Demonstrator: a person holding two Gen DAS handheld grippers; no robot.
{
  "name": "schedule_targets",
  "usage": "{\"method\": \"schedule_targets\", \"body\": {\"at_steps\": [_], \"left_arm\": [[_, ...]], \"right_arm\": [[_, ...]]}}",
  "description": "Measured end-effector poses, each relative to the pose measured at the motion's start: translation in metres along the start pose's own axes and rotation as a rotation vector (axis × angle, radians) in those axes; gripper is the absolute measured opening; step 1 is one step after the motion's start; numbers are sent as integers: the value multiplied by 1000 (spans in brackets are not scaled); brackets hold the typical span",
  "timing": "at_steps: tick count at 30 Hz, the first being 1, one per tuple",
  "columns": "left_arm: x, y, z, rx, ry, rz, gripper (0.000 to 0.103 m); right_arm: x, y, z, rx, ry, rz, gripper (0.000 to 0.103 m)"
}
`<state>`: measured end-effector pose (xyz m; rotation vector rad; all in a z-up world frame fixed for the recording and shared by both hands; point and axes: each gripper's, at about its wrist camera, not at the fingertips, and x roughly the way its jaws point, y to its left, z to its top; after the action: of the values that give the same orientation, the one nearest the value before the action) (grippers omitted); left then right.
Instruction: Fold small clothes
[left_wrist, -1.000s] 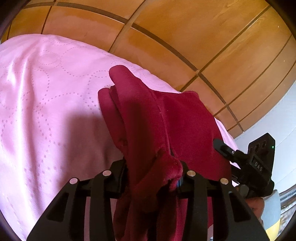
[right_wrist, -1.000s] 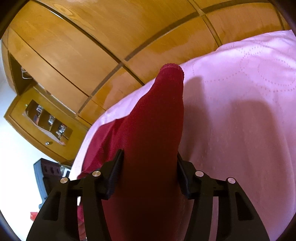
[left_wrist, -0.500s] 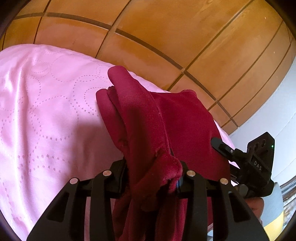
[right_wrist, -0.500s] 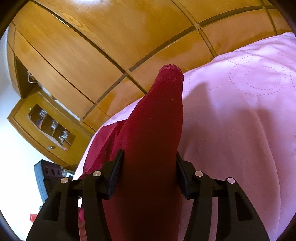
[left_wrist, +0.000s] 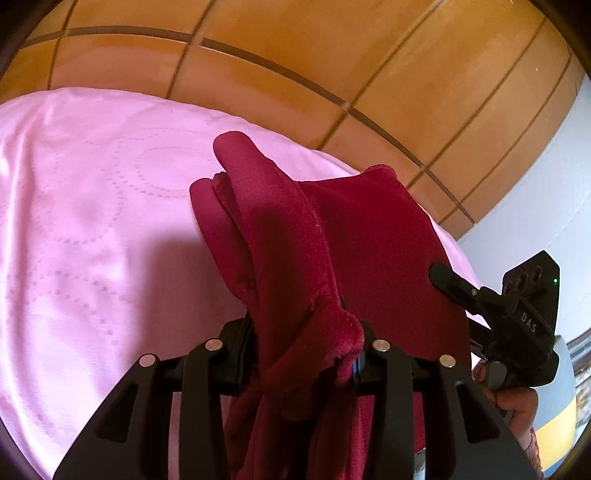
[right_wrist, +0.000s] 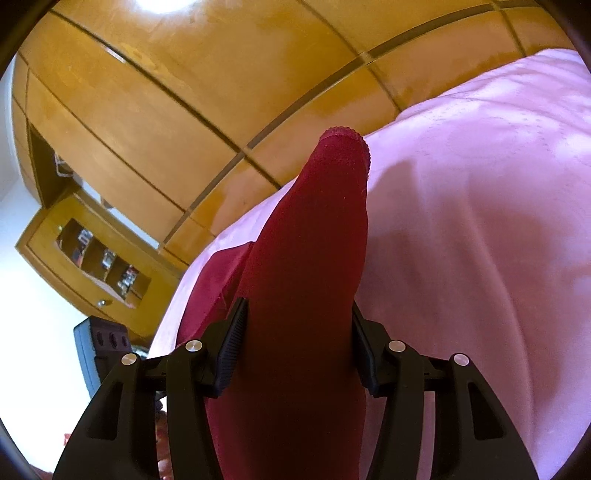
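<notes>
The bedspread (left_wrist: 92, 229) serves as reference. The garment (left_wrist: 369, 236) hangs above it, one bunched end between the fingers of the left gripper (left_wrist: 306, 350), another end between those of the right gripper (right_wrist: 295, 347). Beyond the bedspread's far edge stands the panelled wardrobe (right_wrist: 207, 74). A shelf unit (right_wrist: 99, 266) sits off the bedspread's left side in the right wrist view.

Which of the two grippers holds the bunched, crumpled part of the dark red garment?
The left gripper: the dark red garment wads into folds between its fingers. In the right gripper the cloth runs as one smooth band.
</notes>
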<state>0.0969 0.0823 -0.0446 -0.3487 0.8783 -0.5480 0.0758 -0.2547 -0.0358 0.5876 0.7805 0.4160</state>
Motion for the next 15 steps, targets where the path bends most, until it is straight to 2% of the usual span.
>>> {"method": "schedule_targets", "body": {"at_steps": [8,15], "left_arm": [[28,-51,15,90,27,-64,37],[56,-85,32,144,48,-104,38]], "right_arm": [[-47,-28,13,36,-106,-42,52],[-70,-56,29,56,-183,-98,52]]}}
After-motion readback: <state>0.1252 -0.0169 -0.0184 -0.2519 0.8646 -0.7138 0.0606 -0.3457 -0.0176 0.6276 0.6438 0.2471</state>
